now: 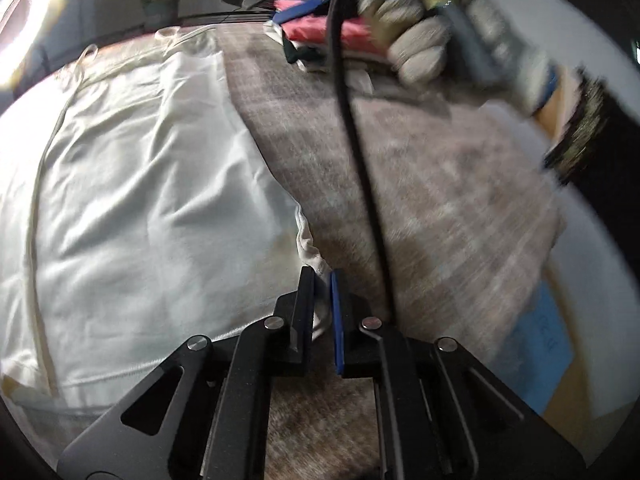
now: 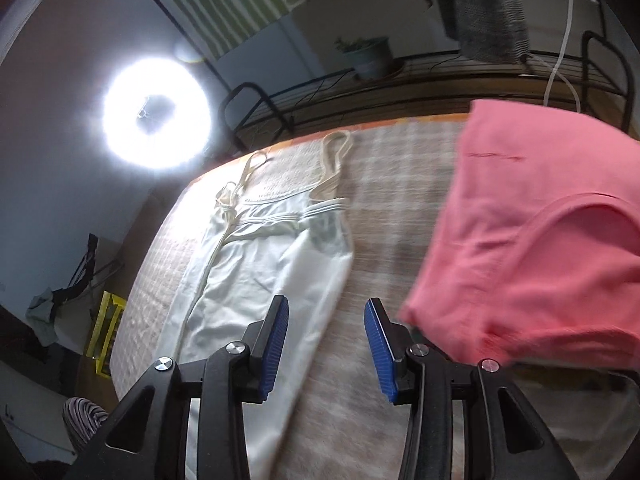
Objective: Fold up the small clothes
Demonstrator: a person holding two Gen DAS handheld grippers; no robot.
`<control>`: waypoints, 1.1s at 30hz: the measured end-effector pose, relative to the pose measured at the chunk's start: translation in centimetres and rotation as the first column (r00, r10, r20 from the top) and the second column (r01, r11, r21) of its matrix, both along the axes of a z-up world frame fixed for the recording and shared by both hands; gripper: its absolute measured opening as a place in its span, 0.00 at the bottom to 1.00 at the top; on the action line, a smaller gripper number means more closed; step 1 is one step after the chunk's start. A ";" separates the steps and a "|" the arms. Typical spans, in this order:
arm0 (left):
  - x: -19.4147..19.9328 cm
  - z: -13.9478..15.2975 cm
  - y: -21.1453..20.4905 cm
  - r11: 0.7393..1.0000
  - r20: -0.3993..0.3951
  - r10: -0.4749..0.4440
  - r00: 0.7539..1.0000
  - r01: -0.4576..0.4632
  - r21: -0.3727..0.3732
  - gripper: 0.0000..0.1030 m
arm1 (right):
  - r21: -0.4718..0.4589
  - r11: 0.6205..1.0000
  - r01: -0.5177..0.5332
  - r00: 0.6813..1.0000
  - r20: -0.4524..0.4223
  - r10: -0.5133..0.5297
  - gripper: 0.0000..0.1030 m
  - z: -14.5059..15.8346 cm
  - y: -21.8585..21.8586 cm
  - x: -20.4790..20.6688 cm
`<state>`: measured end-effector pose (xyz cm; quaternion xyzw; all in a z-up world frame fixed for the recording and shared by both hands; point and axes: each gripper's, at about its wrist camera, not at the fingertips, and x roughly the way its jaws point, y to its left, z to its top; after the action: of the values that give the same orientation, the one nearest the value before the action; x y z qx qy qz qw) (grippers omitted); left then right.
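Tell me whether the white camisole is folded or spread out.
Partly folded: the white camisole lies lengthwise doubled on the checked cloth, straps extended, left gripper pinching its edge.

My left gripper [image 1: 322, 280] pinches the corner of the white camisole [image 1: 140, 184], which lies spread over the checked cloth [image 1: 440, 184]. A black cable [image 1: 352, 120] crosses in front. Beyond it my gloved right hand [image 1: 408, 28] hovers, blurred, near a stack of folded clothes [image 1: 316, 36].

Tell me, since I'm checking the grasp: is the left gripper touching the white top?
Touching. The left wrist view shows the left gripper shut on the hem corner of the white top.
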<state>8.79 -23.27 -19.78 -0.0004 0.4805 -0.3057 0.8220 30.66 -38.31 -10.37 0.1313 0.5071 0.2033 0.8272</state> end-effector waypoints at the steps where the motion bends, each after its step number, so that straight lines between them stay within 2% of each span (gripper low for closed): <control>1: 0.1 0.4 0.4 1.000 -0.004 0.012 1.000 -0.012 -0.023 0.06 | -0.011 1.000 0.004 1.000 -0.004 -0.004 0.45 -0.5 0.6 0.6; 3: 0.1 1.0 0.8 0.999 0.000 0.021 1.000 -0.021 -0.042 0.06 | -0.040 0.999 0.032 0.999 -0.010 -0.032 0.53 -1.4 1.7 2.0; 11: 0.3 1.2 1.3 0.998 -0.013 0.019 1.000 -0.020 -0.065 0.05 | -0.138 0.982 0.129 0.990 -0.035 -0.135 0.55 -4.8 3.5 6.8; 13: 0.6 1.1 1.5 0.997 -0.022 0.021 1.000 -0.023 -0.078 0.05 | -0.132 0.982 0.138 0.988 -0.054 -0.146 0.48 -5.5 3.3 7.6; 15: 0.8 1.0 1.5 0.996 -0.033 0.022 0.999 -0.025 -0.089 0.05 | -0.107 0.985 0.133 0.986 -0.084 -0.142 0.15 -6.0 3.0 8.3; 17: 1.0 1.1 2.0 0.993 -0.047 0.027 0.999 -0.032 -0.111 0.05 | -0.090 0.987 0.134 0.986 -0.089 -0.142 0.02 -5.5 2.8 8.6; 20: 1.1 1.6 2.8 0.985 -0.061 0.046 0.997 -0.055 -0.166 0.05 | -0.042 0.992 0.118 0.992 -0.043 -0.119 0.00 -3.2 2.8 8.7; 22: 1.3 1.7 3.3 0.980 -0.071 0.053 0.996 -0.066 -0.190 0.05 | -0.058 0.992 0.116 0.993 -0.004 -0.116 0.00 -1.9 3.0 8.7; 26: 1.5 1.5 4.1 0.977 -0.085 0.064 0.994 -0.080 -0.195 0.05 | -0.116 0.984 0.132 0.989 -0.046 -0.138 0.00 -2.6 3.8 9.6; 28: 1.4 1.6 4.6 0.976 -0.084 0.071 0.994 -0.086 -0.198 0.05 | -0.123 0.983 0.136 0.989 -0.033 -0.141 0.00 -2.8 4.2 9.6; 29: 1.4 1.7 4.8 0.976 -0.081 0.073 0.994 -0.088 -0.198 0.05 | -0.133 0.980 0.147 0.988 -0.030 -0.152 0.06 -2.8 4.1 9.5; 30: 1.5 1.6 4.9 0.977 -0.080 0.075 0.994 -0.089 -0.195 0.05 | -0.132 0.979 0.156 0.986 -0.034 -0.162 0.40 -3.0 3.9 9.4; 31: 1.6 1.6 5.0 0.978 -0.081 0.077 0.994 -0.091 -0.190 0.05 | -0.128 0.976 0.174 0.983 -0.031 -0.180 0.58 -3.2 3.7 9.3; 32: 1.6 1.5 4.9 0.978 -0.083 0.076 0.994 -0.091 -0.189 0.05 | -0.132 0.973 0.191 0.981 -0.015 -0.195 0.69 -3.4 3.4 9.1; 33: 1.6 1.4 4.9 0.977 -0.086 0.076 0.993 -0.091 -0.191 0.05 | -0.132 0.973 0.190 0.981 -0.013 -0.194 0.66 -3.7 3.3 9.0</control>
<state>10.43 -18.35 -18.34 -0.1129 0.4795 -0.3160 0.8108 39.64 -34.97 -14.08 0.1280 0.5151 0.0871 0.8430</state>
